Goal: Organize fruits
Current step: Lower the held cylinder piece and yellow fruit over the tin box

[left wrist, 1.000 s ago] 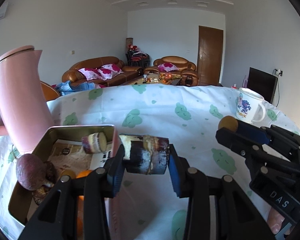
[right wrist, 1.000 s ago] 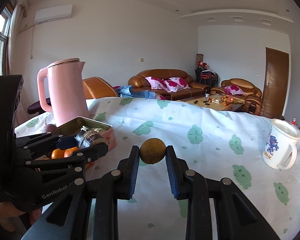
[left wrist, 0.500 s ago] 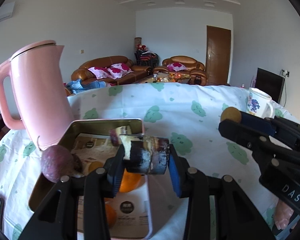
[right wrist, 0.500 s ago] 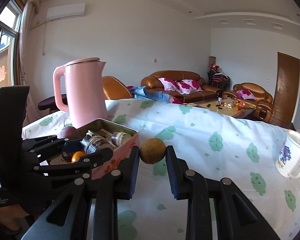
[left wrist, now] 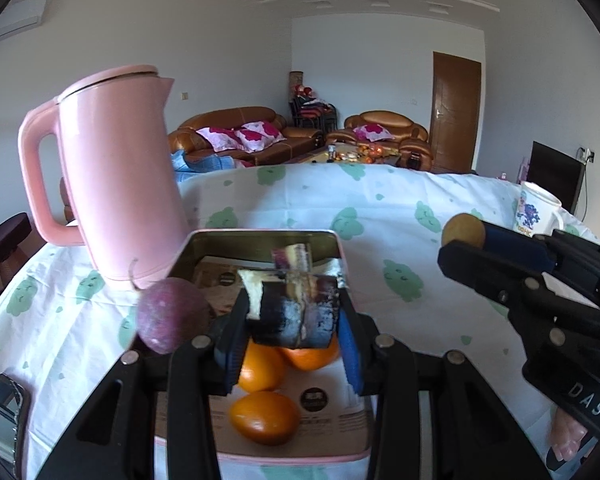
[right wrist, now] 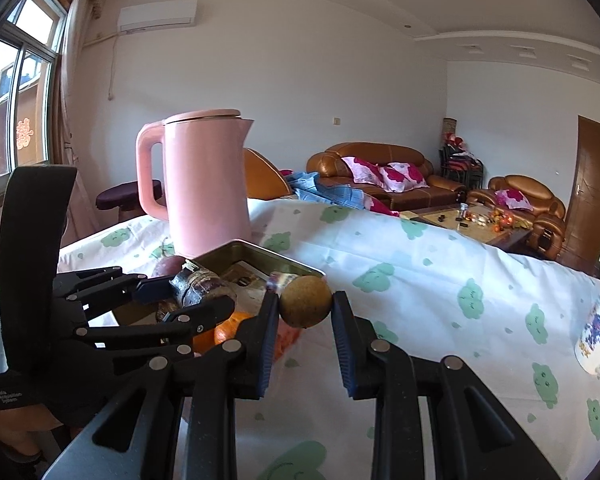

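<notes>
My left gripper is shut on a dark sugarcane piece and holds it above the pink-rimmed metal tin. The tin holds three oranges, another sugarcane piece and a purple passion fruit at its left edge. My right gripper is shut on a small round brown fruit, just right of the tin. In the right wrist view the left gripper shows with its sugarcane piece; in the left wrist view the right gripper shows at the right.
A tall pink kettle stands right behind the tin's left side. A white printed mug stands at the right of the table. A phone lies at the table's left front. The tablecloth is white with green prints.
Both grippers have moved left toward the tin. The left gripper with its sugarcane piece now hangs over the oranges in the tin; the right gripper with the brown fruit has come beside the tin.
</notes>
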